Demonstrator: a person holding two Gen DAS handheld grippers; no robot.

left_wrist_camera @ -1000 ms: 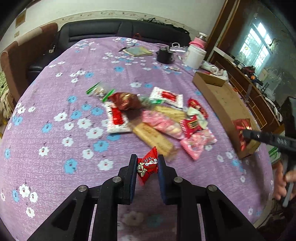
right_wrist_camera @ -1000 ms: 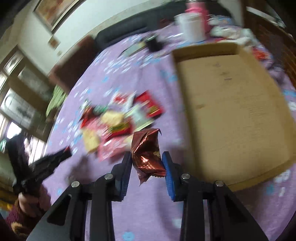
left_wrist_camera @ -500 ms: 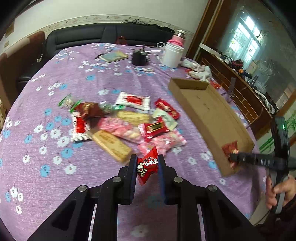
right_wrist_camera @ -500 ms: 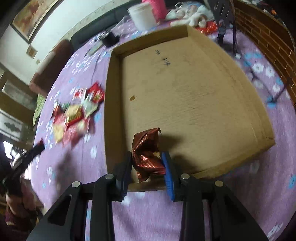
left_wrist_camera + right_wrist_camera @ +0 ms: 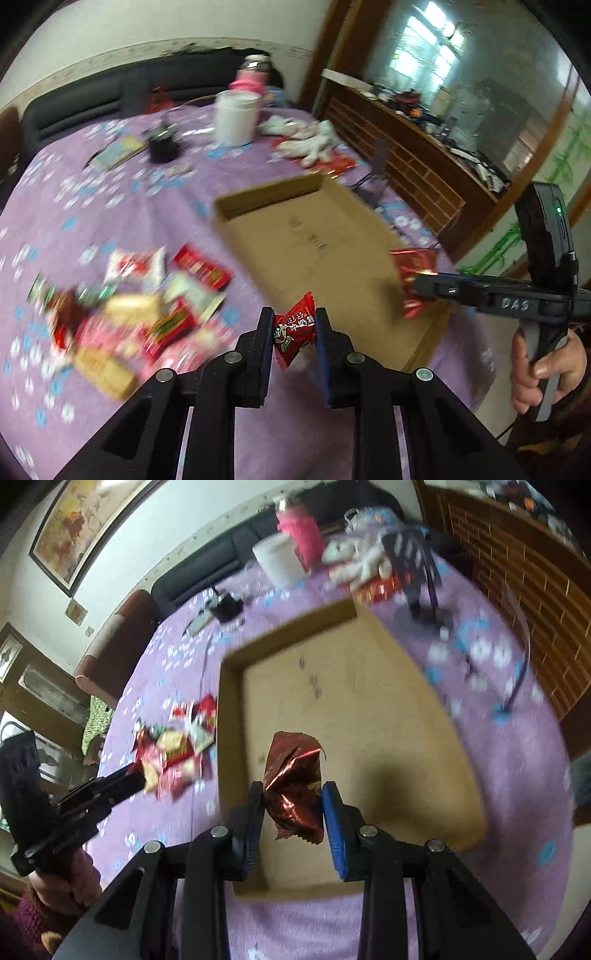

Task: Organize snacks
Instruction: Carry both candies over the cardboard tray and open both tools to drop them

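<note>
My left gripper (image 5: 293, 332) is shut on a small red candy packet (image 5: 293, 330) and hangs near the near-left corner of a flat cardboard box (image 5: 314, 243). My right gripper (image 5: 293, 801) is shut on a dark red foil packet (image 5: 295, 786) and hovers over the near part of the cardboard box (image 5: 351, 720). In the left wrist view the right gripper (image 5: 421, 286) comes in from the right with its foil packet (image 5: 413, 266) above the box's near right corner. A pile of snack packets (image 5: 147, 302) lies on the purple flowered tablecloth (image 5: 92, 206) left of the box.
At the table's far side stand a white tub (image 5: 236, 118), a pink bottle (image 5: 249, 75), a black cup (image 5: 162, 147) and crumpled white wrappers (image 5: 310, 140). A dark sofa (image 5: 92, 99) lies behind the table, a wooden cabinet (image 5: 406, 158) to the right.
Both grippers have swung from the snack pile toward the cardboard box, each keeping its packet. The right one went from beside the box to above its near part.
</note>
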